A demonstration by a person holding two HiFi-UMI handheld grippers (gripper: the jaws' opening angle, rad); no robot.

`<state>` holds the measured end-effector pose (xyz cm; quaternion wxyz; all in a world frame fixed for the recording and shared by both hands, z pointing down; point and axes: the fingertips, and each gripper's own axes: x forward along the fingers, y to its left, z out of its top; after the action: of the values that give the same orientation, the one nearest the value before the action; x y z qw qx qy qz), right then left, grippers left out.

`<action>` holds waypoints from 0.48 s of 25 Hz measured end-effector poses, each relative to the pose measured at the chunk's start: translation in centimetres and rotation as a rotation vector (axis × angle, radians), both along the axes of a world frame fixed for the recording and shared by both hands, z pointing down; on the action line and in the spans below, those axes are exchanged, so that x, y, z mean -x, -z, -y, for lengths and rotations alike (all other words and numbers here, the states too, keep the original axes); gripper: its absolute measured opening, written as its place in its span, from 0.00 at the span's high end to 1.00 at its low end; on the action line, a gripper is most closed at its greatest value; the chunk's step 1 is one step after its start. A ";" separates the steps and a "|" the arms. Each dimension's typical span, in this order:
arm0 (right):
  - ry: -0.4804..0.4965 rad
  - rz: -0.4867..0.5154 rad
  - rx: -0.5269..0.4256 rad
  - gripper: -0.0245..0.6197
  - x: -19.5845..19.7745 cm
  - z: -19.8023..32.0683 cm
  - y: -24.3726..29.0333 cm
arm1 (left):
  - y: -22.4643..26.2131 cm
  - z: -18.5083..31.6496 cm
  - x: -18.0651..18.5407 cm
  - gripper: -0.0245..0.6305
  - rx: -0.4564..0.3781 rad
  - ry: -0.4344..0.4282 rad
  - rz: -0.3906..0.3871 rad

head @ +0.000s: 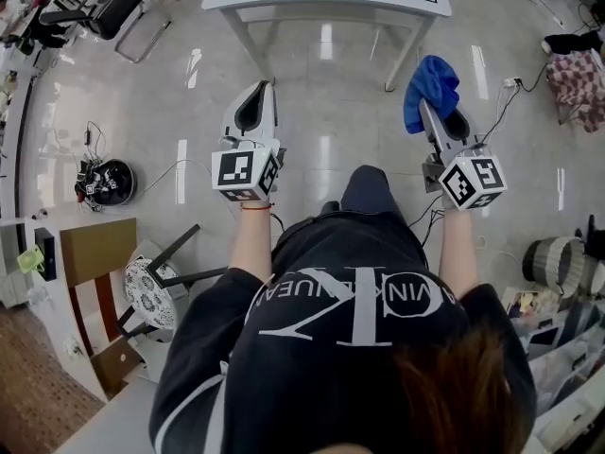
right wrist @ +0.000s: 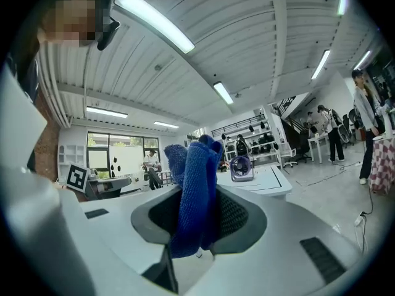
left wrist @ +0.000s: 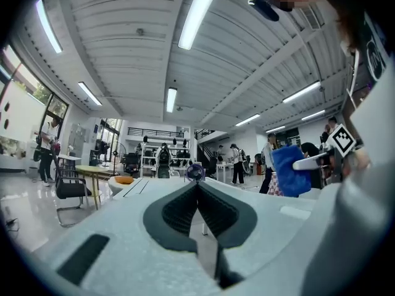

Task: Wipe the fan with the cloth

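You hold your left forearm [head: 251, 239] and right forearm [head: 458, 244] stretched out ahead of you, level and roughly parallel. Your left gripper [head: 263, 91] sits at 11 o'clock from your body and your right gripper [head: 427, 110] at 1 o'clock; both point toward 12 o'clock, at the white table [head: 326, 6].

Your left gripper's jaws are pressed together with nothing between them; in the left gripper view their tips line up just below the small fan [left wrist: 195, 172].

Your right gripper is clamped on the blue cloth [right wrist: 192, 190]; the cloth is bunched between the pads, with its loose end sticking out past the tips and a short tail hanging under them.

The fan stands upright on the tabletop, well ahead of both grippers; in the right gripper view it shows at 2 o'clock of the cloth, apart from it; neither gripper nor the cloth touches it.
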<state>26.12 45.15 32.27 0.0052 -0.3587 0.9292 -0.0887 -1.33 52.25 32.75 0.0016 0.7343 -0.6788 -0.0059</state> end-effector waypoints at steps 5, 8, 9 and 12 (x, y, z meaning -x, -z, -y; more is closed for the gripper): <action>-0.020 0.004 0.010 0.76 0.3 1.6 0.0 | -0.3 1.7 1.2 0.96 0.008 0.005 -0.025; -0.028 0.011 0.019 0.76 0.7 3.7 -0.2 | -0.6 4.0 1.9 0.96 0.019 0.005 -0.035; -0.026 0.014 0.021 0.76 0.9 4.6 -0.3 | -0.7 5.0 2.0 0.96 0.021 0.004 -0.035; -0.022 0.013 0.024 0.76 1.5 7.6 -0.7 | -0.9 8.3 2.5 0.96 0.025 -0.006 -0.032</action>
<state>24.58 37.58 32.95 0.0078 -0.3684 0.9240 -0.1023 -3.82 43.96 33.62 0.0218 0.7362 -0.6763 -0.0093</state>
